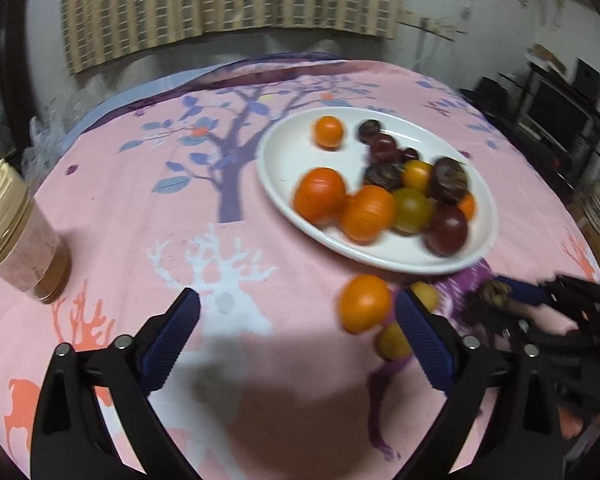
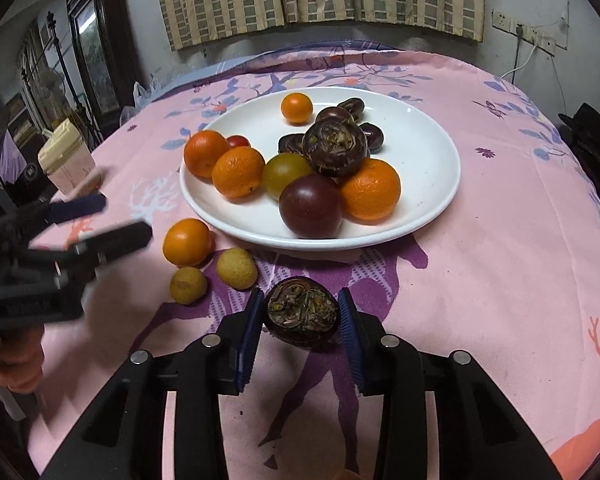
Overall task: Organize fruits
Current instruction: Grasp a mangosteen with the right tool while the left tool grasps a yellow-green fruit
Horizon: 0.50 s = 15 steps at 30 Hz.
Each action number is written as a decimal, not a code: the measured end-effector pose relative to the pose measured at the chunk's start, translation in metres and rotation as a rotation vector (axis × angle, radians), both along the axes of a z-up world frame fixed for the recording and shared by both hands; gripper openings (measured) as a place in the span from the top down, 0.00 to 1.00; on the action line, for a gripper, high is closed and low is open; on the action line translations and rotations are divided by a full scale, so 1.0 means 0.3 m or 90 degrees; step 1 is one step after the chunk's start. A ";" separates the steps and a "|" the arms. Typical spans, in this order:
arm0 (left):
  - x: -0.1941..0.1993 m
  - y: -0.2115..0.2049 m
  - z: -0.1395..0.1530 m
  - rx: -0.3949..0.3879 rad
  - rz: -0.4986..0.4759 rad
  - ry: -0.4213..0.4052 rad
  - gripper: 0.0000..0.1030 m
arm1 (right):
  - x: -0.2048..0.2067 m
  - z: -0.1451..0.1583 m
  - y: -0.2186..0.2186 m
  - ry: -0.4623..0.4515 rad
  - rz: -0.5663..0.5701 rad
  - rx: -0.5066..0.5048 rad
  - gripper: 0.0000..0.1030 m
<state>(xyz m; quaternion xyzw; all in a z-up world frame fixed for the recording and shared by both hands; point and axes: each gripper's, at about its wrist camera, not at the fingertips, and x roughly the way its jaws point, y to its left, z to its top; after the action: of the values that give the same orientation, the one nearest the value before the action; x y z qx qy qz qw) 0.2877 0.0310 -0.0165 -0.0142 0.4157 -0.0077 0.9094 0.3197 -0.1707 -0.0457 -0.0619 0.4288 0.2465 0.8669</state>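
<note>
My right claw [image 2: 299, 326] pinches a dark water chestnut [image 2: 301, 315] between both blue pads, just at 6 o'clock of the white plate [image 2: 432, 184] of fruit on the table [image 2: 500, 280]. My left claw [image 1: 298, 330] is spread wide and holds nothing; a loose orange [image 1: 365, 303] lies just inside its right finger, two yellow longans [image 2: 236, 268] close by. A lidded jar [image 1: 18, 240] stands at 9 o'clock.

Dim indoor light — motion-blurred around the plate [image 1: 284, 196] in the left view, sharper right; fisheye-bent, dark corners.
</note>
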 end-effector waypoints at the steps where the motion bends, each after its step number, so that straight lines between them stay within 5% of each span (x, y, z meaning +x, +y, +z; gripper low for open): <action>1: -0.011 -0.019 -0.003 0.003 -0.023 -0.001 0.27 | 0.000 0.004 -0.002 -0.001 -0.001 0.003 0.63; 4: -0.035 -0.090 -0.022 0.012 -0.097 0.004 0.46 | -0.002 0.009 -0.005 -0.005 -0.003 0.004 0.63; 9: -0.044 -0.170 -0.058 0.031 -0.160 0.018 0.56 | 0.001 0.013 -0.014 -0.005 -0.009 0.007 0.63; 15: -0.028 -0.200 -0.105 0.044 -0.164 0.041 0.66 | 0.002 0.014 -0.015 -0.005 -0.009 0.007 0.63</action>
<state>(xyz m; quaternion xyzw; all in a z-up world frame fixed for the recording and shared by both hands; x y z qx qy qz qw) 0.2794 -0.0291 -0.0482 0.0706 0.4430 -0.1094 0.8870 0.3202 -0.1751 -0.0414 -0.0547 0.4246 0.2426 0.8705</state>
